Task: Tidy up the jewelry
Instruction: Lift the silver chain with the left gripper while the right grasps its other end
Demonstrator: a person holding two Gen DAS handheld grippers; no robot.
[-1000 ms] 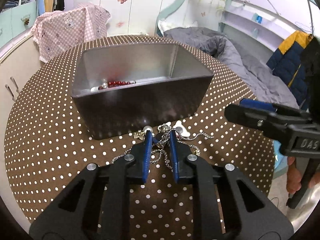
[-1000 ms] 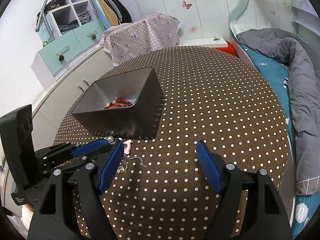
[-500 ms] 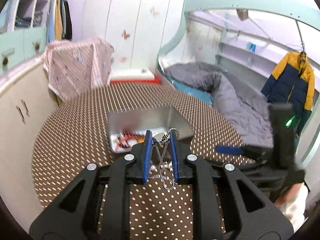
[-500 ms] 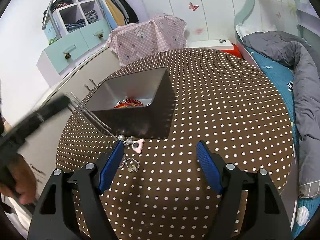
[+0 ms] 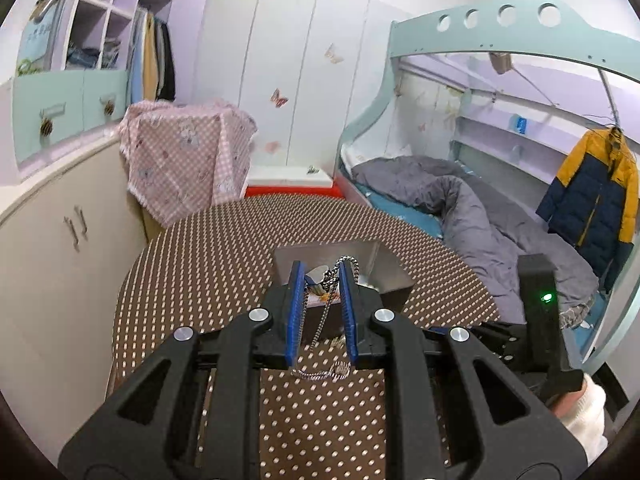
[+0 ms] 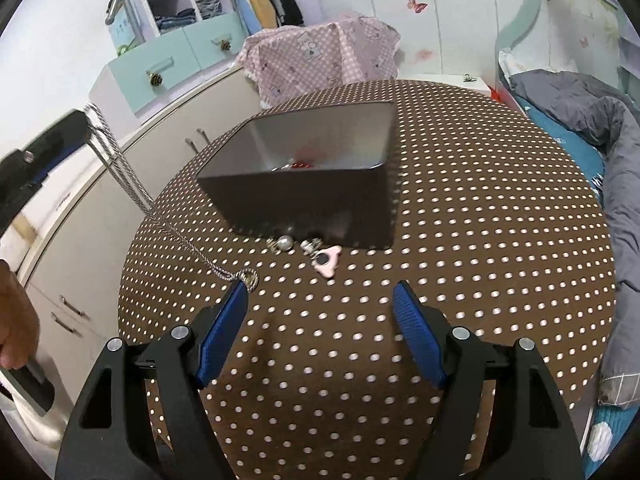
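My left gripper [image 5: 323, 270] is shut on a silver chain necklace [image 5: 320, 320] and held well above the brown dotted table [image 5: 192, 280]. The chain hangs down taut, and its ring end [image 6: 249, 277] still rests on the cloth. A dark metal box [image 6: 304, 196] stands mid-table with red beads [image 6: 302, 165] inside. In front of it lie a pearl piece [image 6: 285, 242] and a pink charm [image 6: 326, 261]. My right gripper [image 6: 320, 292] hovers near these pieces. Its jaws are wide and closing slightly, with nothing between them.
A cream cabinet [image 6: 100, 208] borders the table on the left, with a pink checked cloth [image 6: 320, 60] behind it. A bed with a grey duvet [image 5: 460, 208] lies to the right. A person's hand [image 6: 16, 320] holds the left gripper's handle.
The left gripper has risen from the table with the chain, pulling it up out of its heap. The right gripper shifted a little towards the loose pieces by the box.
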